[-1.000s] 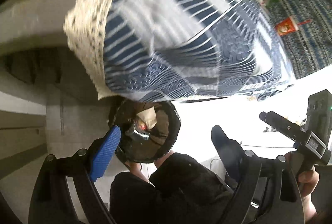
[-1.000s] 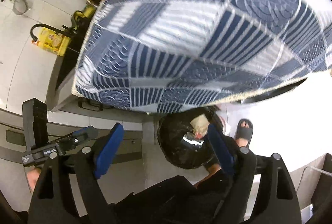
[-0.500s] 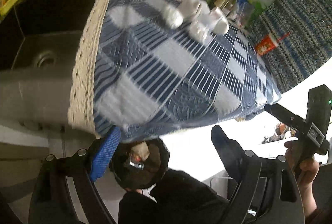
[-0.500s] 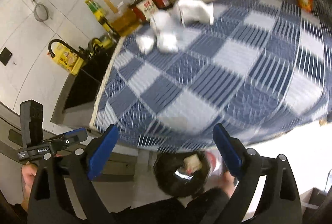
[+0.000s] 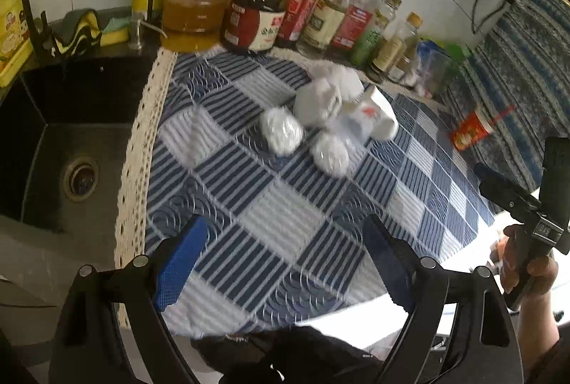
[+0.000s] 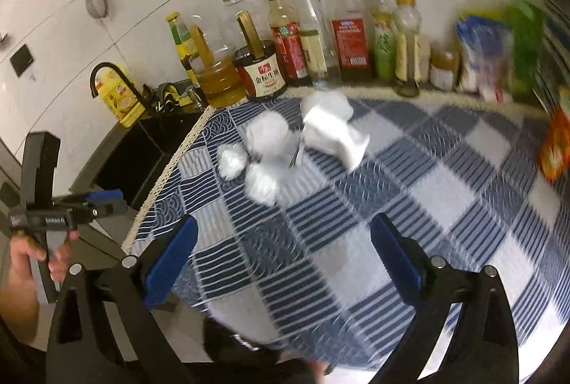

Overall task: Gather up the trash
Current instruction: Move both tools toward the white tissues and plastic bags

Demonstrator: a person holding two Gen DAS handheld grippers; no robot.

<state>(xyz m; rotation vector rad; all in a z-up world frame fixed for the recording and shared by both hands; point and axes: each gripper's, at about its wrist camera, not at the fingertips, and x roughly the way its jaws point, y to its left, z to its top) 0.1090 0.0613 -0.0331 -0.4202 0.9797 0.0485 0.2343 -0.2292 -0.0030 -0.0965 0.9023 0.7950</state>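
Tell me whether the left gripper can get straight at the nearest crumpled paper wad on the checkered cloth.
Probably yes. The left gripper is open and empty, and only bare checkered cloth lies between it and the nearest paper wad. The bottles stand behind the pile, out of the way.

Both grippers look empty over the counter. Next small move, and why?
Probably reach the left gripper forward to the nearest crumpled white paper ball on the blue-and-white checked cloth. Both it and the right gripper are open and hold nothing, and the white trash cluster lies ahead, untouched.
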